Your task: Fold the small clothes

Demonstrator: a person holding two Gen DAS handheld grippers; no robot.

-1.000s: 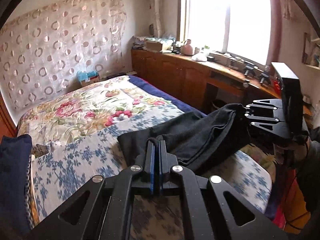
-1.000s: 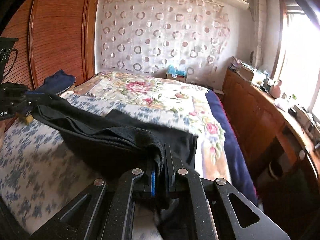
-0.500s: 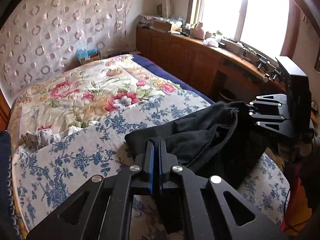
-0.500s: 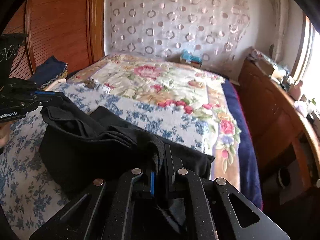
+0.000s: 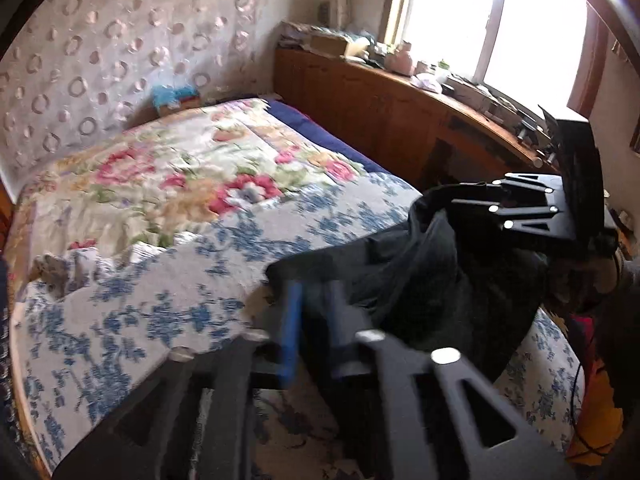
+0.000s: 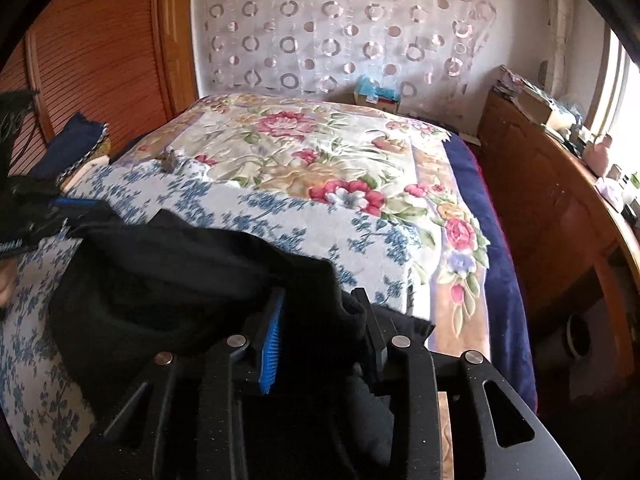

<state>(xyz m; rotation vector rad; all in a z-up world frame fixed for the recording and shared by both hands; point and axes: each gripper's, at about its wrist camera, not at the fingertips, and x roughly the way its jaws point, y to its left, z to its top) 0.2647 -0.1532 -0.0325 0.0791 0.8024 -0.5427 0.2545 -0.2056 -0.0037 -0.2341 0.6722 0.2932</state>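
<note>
Floral quilted bed [image 6: 280, 208]; both tools parted, limp black garment [image 6: 180, 272] between fingers.

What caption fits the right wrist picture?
Right tongs open around a black garment on the blue-flowered bedspread.

Left wrist view: camera sits behind the left gripper [image 5: 312, 320], low over the near end of the bed [image 5: 168, 208], facing up the bed toward the circle-patterned curtain [image 5: 100, 40] at upper left; window [image 5: 520, 20] at upper right. The right gripper [image 5: 472, 200] appears at right of frame.

Right wrist view: camera behind the right gripper [image 6: 320, 320], close over the black garment [image 6: 180, 264], facing the same curtain [image 6: 340, 28] at top centre; wooden wardrobe [image 6: 92, 52] at upper left.

Shared: bed, curtain, garment [image 5: 420, 264], wooden cabinet [image 5: 380, 108] [image 6: 532, 184].
</note>
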